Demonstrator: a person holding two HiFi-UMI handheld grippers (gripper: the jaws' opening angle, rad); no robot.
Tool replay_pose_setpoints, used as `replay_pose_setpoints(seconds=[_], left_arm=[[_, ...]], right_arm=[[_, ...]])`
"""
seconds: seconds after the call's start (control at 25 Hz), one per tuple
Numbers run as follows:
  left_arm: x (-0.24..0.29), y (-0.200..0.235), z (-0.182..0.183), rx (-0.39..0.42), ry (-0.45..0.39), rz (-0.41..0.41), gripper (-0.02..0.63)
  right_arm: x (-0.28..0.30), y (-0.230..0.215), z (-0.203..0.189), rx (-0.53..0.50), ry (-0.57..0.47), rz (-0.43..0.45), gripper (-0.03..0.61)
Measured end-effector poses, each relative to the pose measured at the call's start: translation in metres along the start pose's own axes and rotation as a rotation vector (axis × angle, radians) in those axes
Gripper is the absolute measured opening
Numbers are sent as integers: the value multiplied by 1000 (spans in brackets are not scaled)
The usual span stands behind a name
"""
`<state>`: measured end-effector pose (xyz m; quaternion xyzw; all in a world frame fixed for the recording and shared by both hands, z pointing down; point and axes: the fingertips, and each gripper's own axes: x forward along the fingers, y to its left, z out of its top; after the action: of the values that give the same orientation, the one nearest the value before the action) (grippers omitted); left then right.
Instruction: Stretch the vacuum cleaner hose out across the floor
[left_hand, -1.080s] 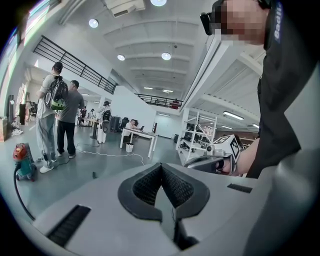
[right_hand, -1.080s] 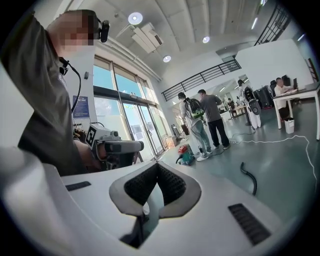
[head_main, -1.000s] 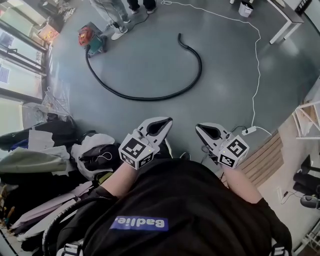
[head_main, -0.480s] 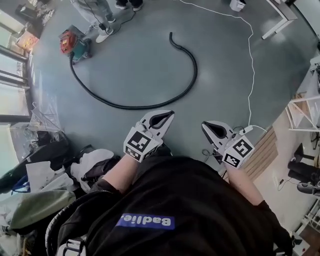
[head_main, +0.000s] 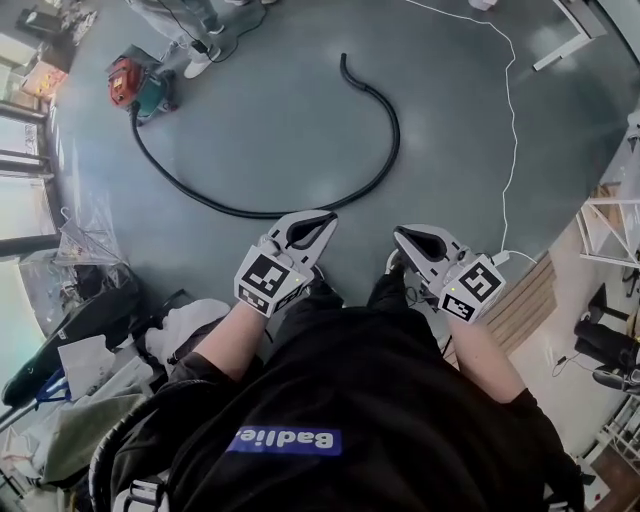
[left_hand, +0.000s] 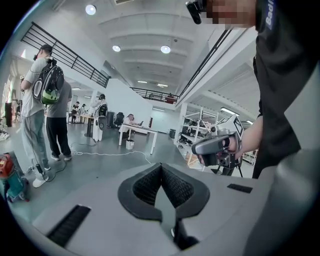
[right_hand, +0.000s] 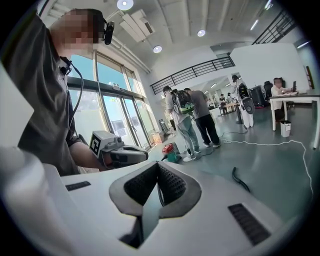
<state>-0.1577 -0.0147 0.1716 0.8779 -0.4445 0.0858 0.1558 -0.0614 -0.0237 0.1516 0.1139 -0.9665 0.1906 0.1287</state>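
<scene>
Hose (head_main: 240, 210) lay on floor in open C-curve, upper centre of head view. One end sat at vacuum cleaner (head_main: 135, 85), upper left; free end (head_main: 344, 62) at top centre. Not yet stretched, nothing touching it.

Left gripper (head_main: 326, 215) and right gripper (head_main: 399, 233) at frame centre, both clenched shut and empty, near bottom of curve but apart from it.

Risks:
- Pull on free end likely to drag vacuum cleaner toward bystander's shoe (head_main: 197, 62).
- Hose-to-body joint too small to judge; might pop off.
- White cable (head_main: 512, 120) at right could snag swept hose.

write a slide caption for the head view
Empty, shut left gripper and right gripper facing the curled vacuum hose
</scene>
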Motion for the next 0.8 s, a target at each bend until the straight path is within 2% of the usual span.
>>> replay_pose_setpoints(seconds=[0.2,0.44,0.64,0.8], left_arm=[[46,5,7,-20,25,79,9],[110,7,-7,-109,52,197,9],[150,12,-32,-89,74,201,9],[179,27,-62,-61,74,156,9]], right_arm=[[-2,-55,-2,17,18,91,6],[-11,-132,-17,10,53,184,6],[-10,-175,-55,30,79,192,6],[7,-194,-94,8,94,186,6]])
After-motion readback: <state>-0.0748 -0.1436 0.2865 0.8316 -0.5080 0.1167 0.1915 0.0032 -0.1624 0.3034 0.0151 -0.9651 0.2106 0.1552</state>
